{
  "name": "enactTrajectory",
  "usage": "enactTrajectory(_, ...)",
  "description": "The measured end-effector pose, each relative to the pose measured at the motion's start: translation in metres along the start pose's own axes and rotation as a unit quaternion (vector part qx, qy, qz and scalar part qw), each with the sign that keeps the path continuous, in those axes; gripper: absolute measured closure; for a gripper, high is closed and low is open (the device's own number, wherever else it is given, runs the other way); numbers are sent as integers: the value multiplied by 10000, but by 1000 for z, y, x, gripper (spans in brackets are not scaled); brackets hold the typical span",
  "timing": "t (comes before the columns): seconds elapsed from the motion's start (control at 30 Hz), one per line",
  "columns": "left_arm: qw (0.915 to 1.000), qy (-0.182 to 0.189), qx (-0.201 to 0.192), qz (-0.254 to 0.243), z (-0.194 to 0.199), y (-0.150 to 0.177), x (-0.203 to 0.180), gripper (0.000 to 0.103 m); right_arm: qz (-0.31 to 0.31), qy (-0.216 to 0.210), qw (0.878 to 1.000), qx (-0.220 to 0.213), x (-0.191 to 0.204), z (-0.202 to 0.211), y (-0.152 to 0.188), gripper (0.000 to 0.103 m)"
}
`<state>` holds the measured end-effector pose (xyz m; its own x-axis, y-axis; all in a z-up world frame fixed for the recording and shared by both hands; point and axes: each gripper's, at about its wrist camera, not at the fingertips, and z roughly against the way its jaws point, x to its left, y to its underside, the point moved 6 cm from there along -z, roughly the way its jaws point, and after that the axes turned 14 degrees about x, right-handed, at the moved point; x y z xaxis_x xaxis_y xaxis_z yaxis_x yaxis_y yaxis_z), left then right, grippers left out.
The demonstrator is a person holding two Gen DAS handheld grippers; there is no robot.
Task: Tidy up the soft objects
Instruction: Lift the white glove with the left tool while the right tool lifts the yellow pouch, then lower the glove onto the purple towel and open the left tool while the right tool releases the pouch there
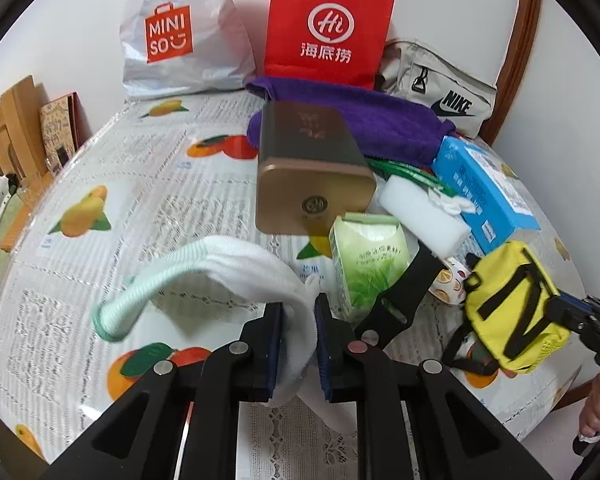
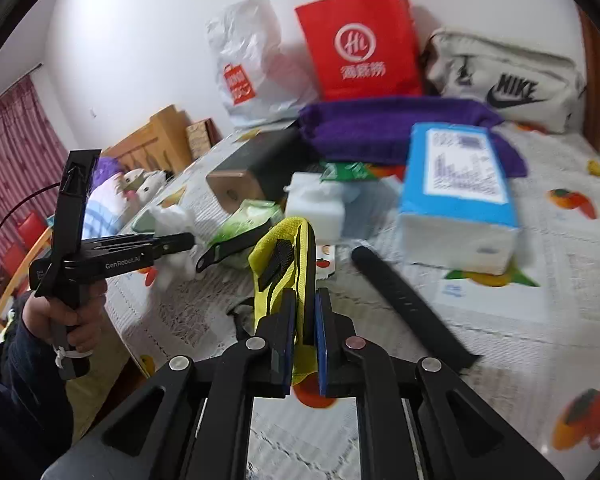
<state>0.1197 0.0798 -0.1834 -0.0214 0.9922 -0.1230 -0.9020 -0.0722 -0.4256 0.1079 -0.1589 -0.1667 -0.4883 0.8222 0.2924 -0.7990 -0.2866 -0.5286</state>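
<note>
Over the fruit-print tablecloth [image 1: 100, 184] I am pinching a limp white sock with a mint cuff [image 1: 228, 276] in my left gripper [image 1: 298, 340] and a soft yellow fabric pouch [image 2: 288, 256] in my right gripper [image 2: 305, 340], each gripped by bunched cloth.

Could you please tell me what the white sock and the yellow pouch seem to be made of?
White sock: soft knit, likely cotton; ribbed mint cuff, limp drape from the left tongs.
Yellow pouch: woven synthetic fabric, matte, with black webbing straps; it folds in the right tongs.
</note>
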Motion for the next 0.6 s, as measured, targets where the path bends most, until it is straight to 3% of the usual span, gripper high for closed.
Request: enactTrajectory(0.6, 9991, -86, -407, -16, 49, -34, -8, 88, -497, 731, 9947, -519, -41, 71, -20, 95)
